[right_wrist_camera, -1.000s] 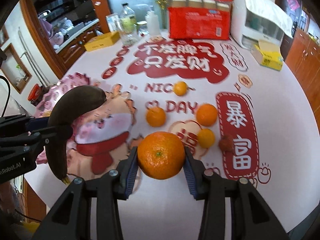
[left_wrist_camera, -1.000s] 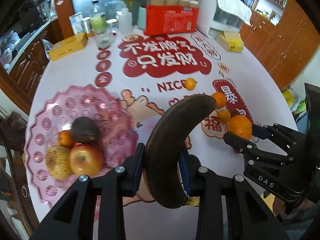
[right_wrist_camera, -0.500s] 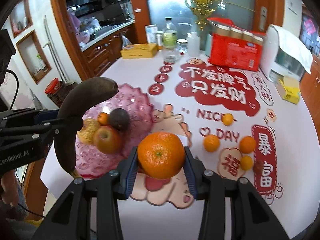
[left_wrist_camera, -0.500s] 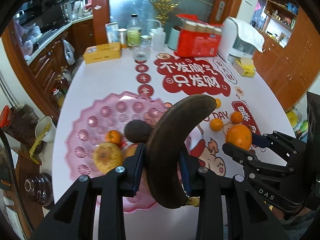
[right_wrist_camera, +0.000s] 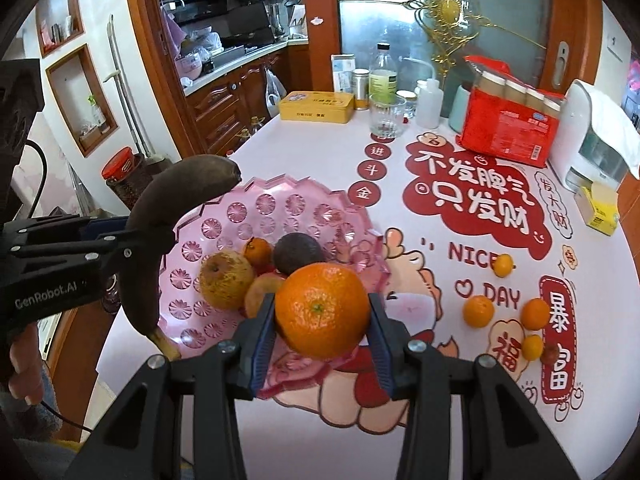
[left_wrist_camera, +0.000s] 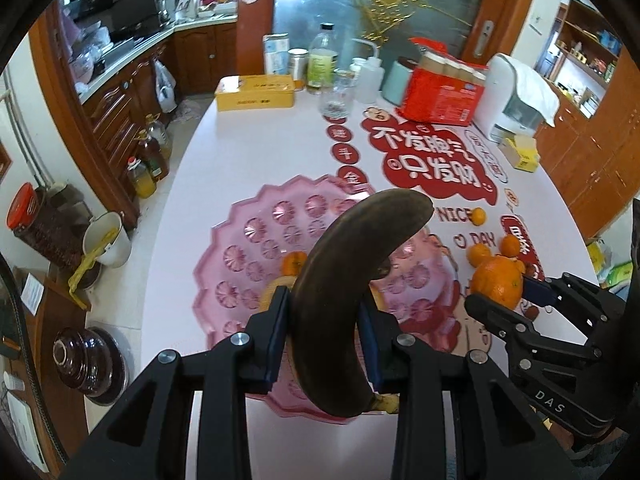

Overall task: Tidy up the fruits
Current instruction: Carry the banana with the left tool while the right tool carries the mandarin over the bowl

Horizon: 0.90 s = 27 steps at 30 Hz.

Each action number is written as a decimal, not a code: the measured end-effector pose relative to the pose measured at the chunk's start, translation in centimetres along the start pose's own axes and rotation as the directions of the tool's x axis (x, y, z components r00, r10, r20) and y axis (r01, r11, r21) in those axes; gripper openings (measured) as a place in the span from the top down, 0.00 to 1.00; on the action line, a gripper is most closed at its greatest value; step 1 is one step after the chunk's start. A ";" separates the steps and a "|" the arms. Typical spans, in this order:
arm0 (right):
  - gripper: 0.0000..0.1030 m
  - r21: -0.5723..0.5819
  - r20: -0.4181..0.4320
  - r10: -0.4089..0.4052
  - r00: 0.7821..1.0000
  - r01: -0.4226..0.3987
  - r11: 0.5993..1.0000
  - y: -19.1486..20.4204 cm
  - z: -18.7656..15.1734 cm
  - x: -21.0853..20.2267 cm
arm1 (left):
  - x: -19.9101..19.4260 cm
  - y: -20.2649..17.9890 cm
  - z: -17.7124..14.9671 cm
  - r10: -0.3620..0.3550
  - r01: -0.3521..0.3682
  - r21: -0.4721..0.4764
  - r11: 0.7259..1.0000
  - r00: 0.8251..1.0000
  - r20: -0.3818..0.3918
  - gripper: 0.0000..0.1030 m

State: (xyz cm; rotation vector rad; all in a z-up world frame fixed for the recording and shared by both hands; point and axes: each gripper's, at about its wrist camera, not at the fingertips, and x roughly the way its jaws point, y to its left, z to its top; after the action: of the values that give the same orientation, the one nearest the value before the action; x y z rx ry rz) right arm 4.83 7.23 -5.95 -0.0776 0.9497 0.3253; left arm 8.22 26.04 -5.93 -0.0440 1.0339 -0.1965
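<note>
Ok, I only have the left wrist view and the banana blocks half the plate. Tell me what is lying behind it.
Observer: From the right wrist view, the pink plate holds a dark avocado, a yellowish apple, a small orange and one more fruit that the big orange mostly hides.
Operator: Tell me which end of the banana hangs lowest.
Observer: The banana hangs with its yellowish stem end lowest, over the plate's near left rim.
Operator: Count the loose fruit on the mat.
Observer: Four small oranges and one small reddish fruit lie right of the plate.
</note>
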 end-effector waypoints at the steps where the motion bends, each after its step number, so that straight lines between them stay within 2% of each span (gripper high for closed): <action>1: 0.58 0.002 -0.005 -0.001 1.000 0.001 1.000 0.2 0.1 0.3 | 0.2 0.5 0.0 0.005 -0.005 -0.006 1.000 1.000 -0.005 0.70; 12: 0.58 0.052 -0.087 -0.014 0.996 0.018 0.998 0.4 0.3 4.6 | 4.3 4.1 0.1 0.045 -0.049 -0.052 0.997 0.996 -0.081 0.70; 22: 0.58 0.092 -0.157 -0.025 0.987 0.040 0.995 -0.5 0.1 7.5 | 8.2 5.2 0.4 0.054 -0.064 -0.070 0.995 0.988 -0.142 0.70; 27: 0.58 0.084 -0.173 -0.031 0.984 0.046 0.995 -0.4 0.3 8.6 | 9.6 5.4 1.0 0.073 -0.081 -0.045 0.996 0.984 -0.161 0.70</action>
State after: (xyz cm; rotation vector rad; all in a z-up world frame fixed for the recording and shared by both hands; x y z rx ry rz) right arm 9.79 8.93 -12.75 -0.0446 1.1310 0.2433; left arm 14.56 29.50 -14.25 -0.0349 1.1984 -0.1044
